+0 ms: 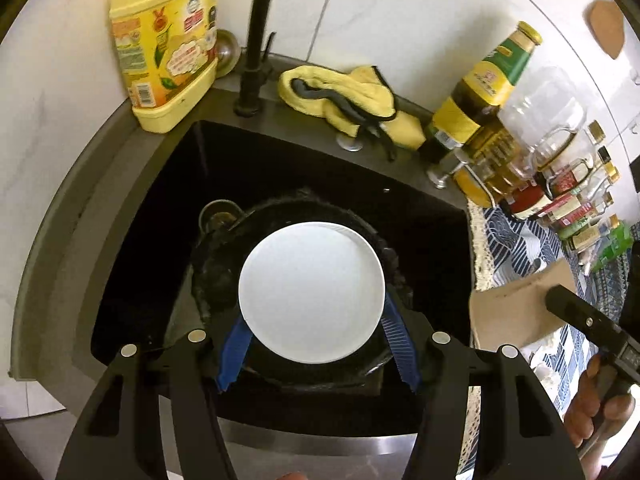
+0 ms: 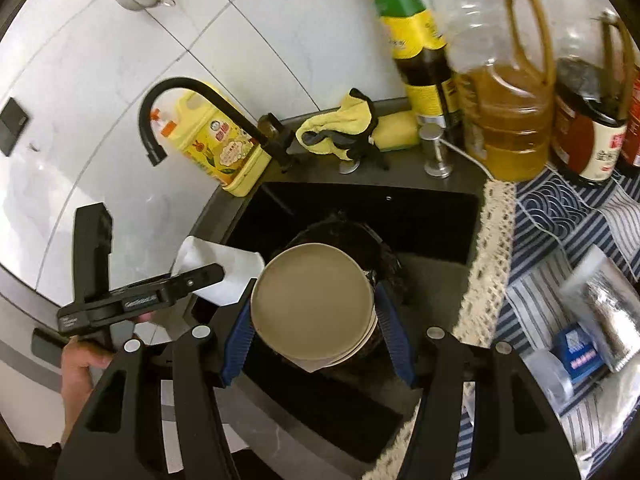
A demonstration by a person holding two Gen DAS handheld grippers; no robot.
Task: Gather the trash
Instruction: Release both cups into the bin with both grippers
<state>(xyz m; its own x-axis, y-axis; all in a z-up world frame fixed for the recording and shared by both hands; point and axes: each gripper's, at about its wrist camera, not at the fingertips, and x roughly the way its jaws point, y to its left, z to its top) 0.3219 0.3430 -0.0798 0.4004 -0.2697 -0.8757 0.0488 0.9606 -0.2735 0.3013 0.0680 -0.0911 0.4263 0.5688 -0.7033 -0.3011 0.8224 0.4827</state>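
My left gripper [image 1: 318,344] is shut on a white paper cup [image 1: 312,292], seen bottom-first, held over the black sink [image 1: 280,168]. My right gripper [image 2: 316,340] is shut on a brown paper cup [image 2: 312,308], also seen bottom-first, over the same sink. Below both cups a black trash bag [image 1: 216,272] lines a bin in the sink; it also shows in the right wrist view [image 2: 384,256]. The left gripper's fingers with the white cup show in the right wrist view [image 2: 218,270]. The right gripper's finger with the brown cup shows in the left wrist view [image 1: 516,308].
A yellow detergent jug [image 1: 164,52] and a black faucet [image 1: 256,48] stand behind the sink, with a yellow cloth [image 1: 340,92] beside them. Oil and sauce bottles [image 2: 504,120] crowd the right counter on a striped cloth [image 2: 560,248], with a foil packet [image 2: 608,312].
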